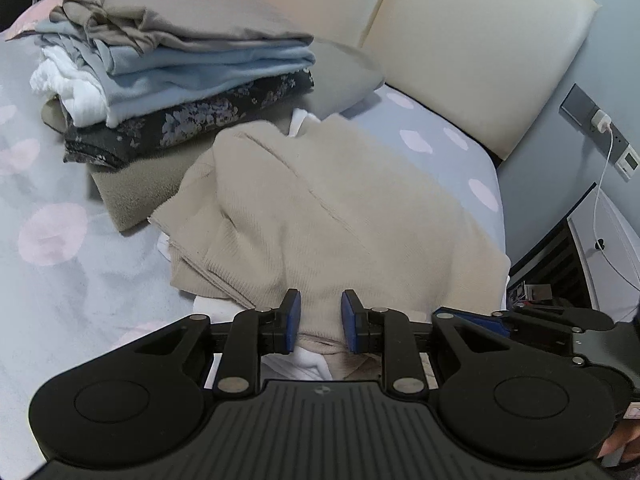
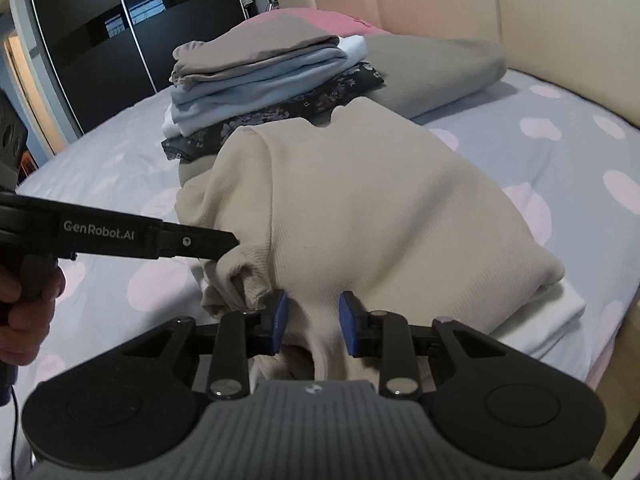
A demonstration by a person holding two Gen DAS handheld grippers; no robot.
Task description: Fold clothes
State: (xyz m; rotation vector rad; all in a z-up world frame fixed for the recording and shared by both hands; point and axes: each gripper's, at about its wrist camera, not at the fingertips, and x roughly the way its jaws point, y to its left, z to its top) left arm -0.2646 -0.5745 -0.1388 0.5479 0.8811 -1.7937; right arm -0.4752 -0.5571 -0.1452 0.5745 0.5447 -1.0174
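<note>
Left claw (image 1: 320,322): jaws part-open, a fold of the beige knit sweater (image 1: 344,216) bulging up between the blue pads (image 1: 294,322); whether the pads are pinching it cannot be told from its own camera.
Right claw (image 2: 312,326): jaws likewise part-open astride the sweater's near hem, cloth in the gap, pads not plainly pressing; grip cannot be told.
Sweater from the claws: directly ahead of both, starting at the fingertips and running away toward the folded pile (image 1: 176,80).
Long axis: from the near hem, where both claws sit, to the collar end, which touches the foot of the pile.
Sweater on the bed: lies bunched on the dotted blue bedsheet (image 2: 560,152), one side already turned in, a white lining showing at its near edge.
Left claw, seen from the right wrist: its tip (image 2: 224,242) meets the sweater's side just above the cuffed sleeve (image 2: 236,276), so it stands on the pile's side of the right claw.
Nearer hand: both are at the near hem, side by side; neither reaches the collar end.
Judged next move: carrying the near hem forward along the long axis toward the pile, which needs both claws closed on the hem first.
Risk: thick knit may slip from a shallow pinch.
</note>
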